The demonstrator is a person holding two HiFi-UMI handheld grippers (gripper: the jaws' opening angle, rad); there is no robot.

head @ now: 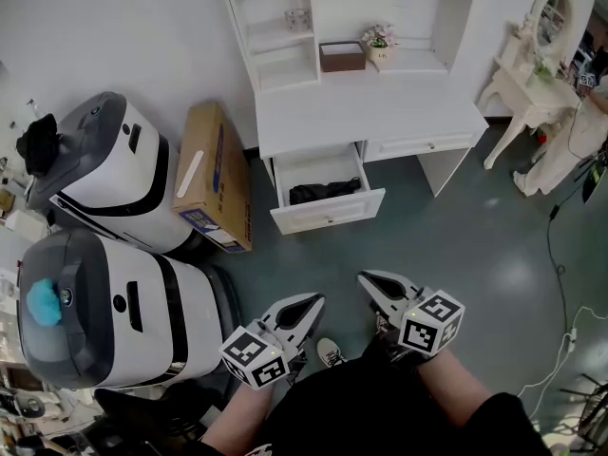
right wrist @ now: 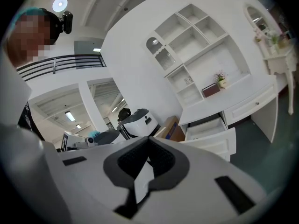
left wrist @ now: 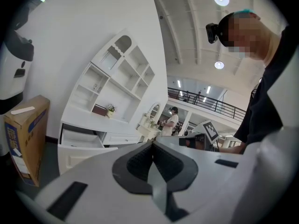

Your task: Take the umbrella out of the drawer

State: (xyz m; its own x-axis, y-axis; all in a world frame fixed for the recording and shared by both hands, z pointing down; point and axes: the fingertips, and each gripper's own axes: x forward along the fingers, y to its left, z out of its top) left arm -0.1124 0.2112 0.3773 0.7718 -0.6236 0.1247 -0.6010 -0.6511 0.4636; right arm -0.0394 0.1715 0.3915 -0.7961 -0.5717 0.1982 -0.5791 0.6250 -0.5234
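Observation:
The black folded umbrella (head: 325, 190) lies inside the open white drawer (head: 329, 213) of the white desk (head: 370, 112), seen from above in the head view. Both grippers hang well short of it, over the grey floor near my feet. My left gripper (head: 313, 299) is shut with nothing in it, its tips meeting (left wrist: 152, 143). My right gripper (head: 364, 278) is also shut and holds nothing (right wrist: 148, 141). The pulled-out drawer (left wrist: 79, 141) shows far off in the left gripper view, and the drawer (right wrist: 210, 134) shows again in the right gripper view. The umbrella is hidden in both gripper views.
A cardboard box (head: 214, 174) leans left of the drawer. Two white and grey machines (head: 114, 174) (head: 104, 312) stand at the left. A brown box (head: 342, 56) and flower pot (head: 380, 44) sit in the hutch. A white vanity (head: 532, 74) and floor cables (head: 560, 293) are at the right.

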